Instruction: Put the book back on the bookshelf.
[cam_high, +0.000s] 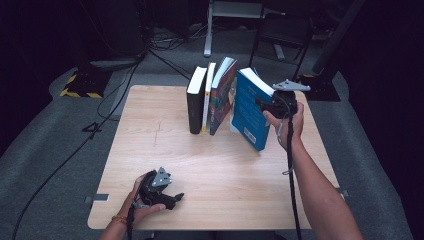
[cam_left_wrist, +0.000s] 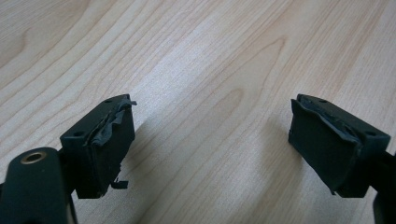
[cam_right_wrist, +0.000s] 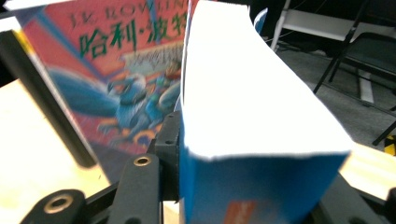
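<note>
A thick blue paperback (cam_high: 248, 112) stands tilted at the right end of a row of books on the wooden table (cam_high: 220, 170). My right gripper (cam_high: 267, 105) is shut on it near its upper right edge. In the right gripper view the blue paperback (cam_right_wrist: 252, 93) sits between the jaws, page edges up. A colourful illustrated book (cam_high: 223, 95) leans just to its left, its cover (cam_right_wrist: 116, 79) close by. A thin white book (cam_high: 207, 97) and a black book (cam_high: 195, 102) stand upright beyond it. My left gripper (cam_high: 175, 199) rests near the front left edge, open (cam_left_wrist: 210, 149) over bare wood.
Behind the table stand a folding chair (cam_high: 282, 30) and a metal frame (cam_high: 235, 10) on grey carpet. Cables trail across the floor at the left past a yellow-and-black striped base (cam_high: 80, 85). Bare wood spreads between the books and the front edge.
</note>
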